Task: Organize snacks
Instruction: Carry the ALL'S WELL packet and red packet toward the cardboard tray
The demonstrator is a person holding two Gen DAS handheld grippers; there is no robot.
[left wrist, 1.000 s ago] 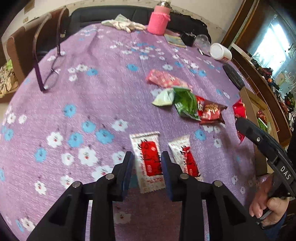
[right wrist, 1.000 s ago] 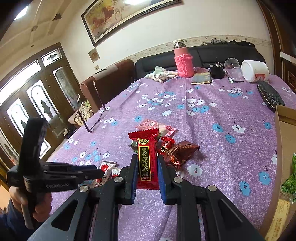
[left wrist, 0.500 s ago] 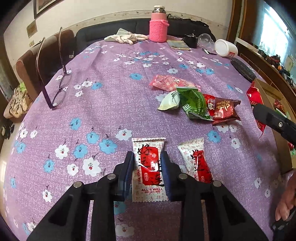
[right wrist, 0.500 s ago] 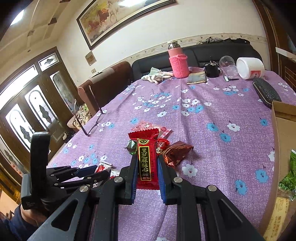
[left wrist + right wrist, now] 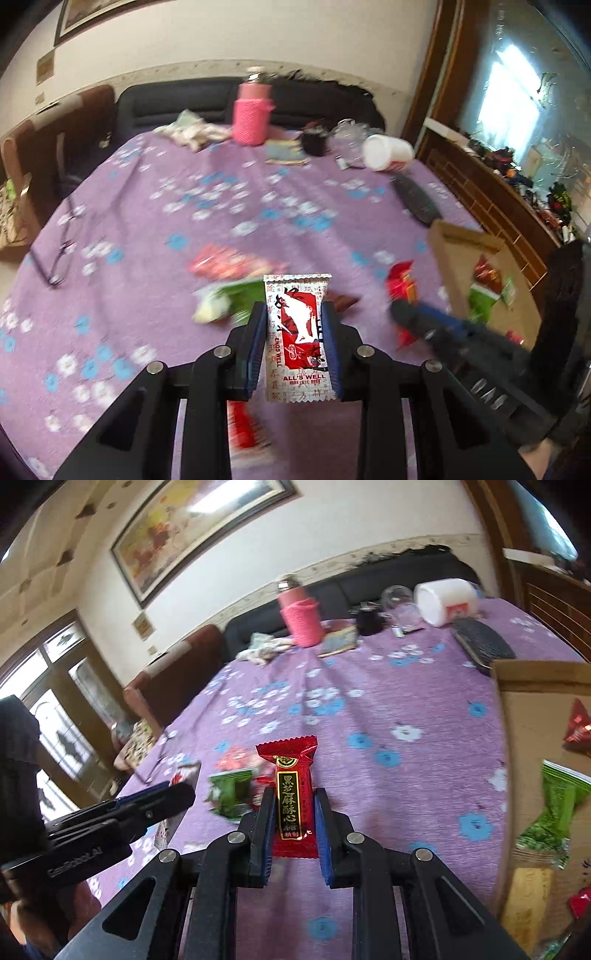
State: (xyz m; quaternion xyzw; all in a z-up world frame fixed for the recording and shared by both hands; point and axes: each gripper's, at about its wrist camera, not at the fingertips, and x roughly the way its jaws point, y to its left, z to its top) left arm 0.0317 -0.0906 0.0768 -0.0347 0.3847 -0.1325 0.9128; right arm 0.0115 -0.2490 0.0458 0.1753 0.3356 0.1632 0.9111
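Lifted off the purple flowered surface (image 5: 140, 229) since the earlier view, the white-and-red snack packet (image 5: 297, 338) now hangs upright in the left tool (image 5: 295, 345), whose blue pads are clamped on its two long edges; the packet's top sticks out past the fingertips and its lower end hangs below them. A second similar packet (image 5: 245, 430) lies blurred on the surface beneath the tool. The right tool (image 5: 294, 829) is likewise closed on a red candy packet (image 5: 291, 794) with gold lettering, gripped at its lower half and standing upright between the pads. Loose green and red snacks (image 5: 236, 790) lie on the surface just beyond both tools. A cardboard box (image 5: 535, 738) with green and red packets inside sits at the right edge of the surface, near the right tool. In the left view the right tool (image 5: 402, 310) appears just in front of that box.
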